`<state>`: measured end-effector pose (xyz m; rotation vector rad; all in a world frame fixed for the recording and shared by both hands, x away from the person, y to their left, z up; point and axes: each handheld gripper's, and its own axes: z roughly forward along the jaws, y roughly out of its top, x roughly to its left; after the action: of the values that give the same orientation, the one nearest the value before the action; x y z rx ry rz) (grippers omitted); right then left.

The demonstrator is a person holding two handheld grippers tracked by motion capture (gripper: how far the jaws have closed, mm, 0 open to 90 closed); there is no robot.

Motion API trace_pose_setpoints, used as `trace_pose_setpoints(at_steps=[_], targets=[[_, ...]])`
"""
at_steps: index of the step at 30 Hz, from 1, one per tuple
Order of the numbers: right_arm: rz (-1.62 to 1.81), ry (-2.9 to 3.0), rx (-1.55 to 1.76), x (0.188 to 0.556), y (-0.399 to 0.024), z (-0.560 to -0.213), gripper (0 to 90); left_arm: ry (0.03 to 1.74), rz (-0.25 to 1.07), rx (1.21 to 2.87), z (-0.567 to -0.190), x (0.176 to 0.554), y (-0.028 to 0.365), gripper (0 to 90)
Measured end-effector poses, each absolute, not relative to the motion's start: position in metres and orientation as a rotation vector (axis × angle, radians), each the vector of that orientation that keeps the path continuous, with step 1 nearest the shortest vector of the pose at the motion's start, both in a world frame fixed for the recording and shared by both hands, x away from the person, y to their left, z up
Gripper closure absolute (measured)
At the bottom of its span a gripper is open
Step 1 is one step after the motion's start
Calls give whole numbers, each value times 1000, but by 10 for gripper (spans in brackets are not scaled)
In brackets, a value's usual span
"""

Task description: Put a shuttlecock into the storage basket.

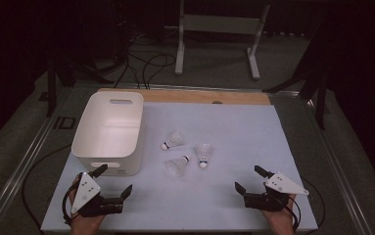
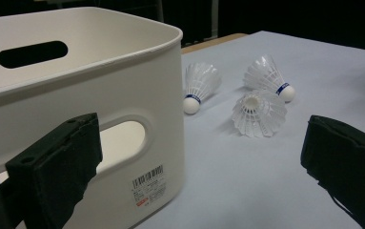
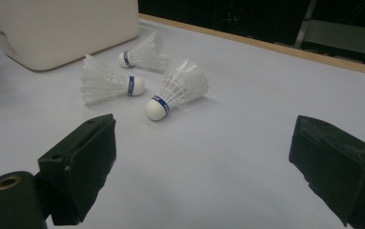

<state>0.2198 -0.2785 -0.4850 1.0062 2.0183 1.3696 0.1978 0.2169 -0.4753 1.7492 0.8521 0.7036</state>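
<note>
Shuttlecocks, three of them, lie on their sides in a loose cluster mid-table on a smooth pale sheet point(image 1: 224, 127): feathery white skirts, rounded cork tips, thin blue bands. One point(image 1: 173, 141) lies farthest, one point(image 1: 203, 154) to the right, one point(image 1: 177, 165) nearest. A glossy white plastic bin point(image 1: 109, 132) with rounded corners and slot handles stands to their left, well apart. The left gripper point(image 1: 115, 181) hovers just near the bin, its blocky matte black jaws wide open and empty. The right gripper point(image 1: 247, 179) waits at near right, jaws likewise spread, holding nothing.
</note>
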Motion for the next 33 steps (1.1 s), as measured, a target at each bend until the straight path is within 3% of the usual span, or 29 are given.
trace_pose_setpoints(at_steps=[33], targets=[[1374,1997,1054,224,-279,-476,88,881,711,1732,-481,196,220,9]])
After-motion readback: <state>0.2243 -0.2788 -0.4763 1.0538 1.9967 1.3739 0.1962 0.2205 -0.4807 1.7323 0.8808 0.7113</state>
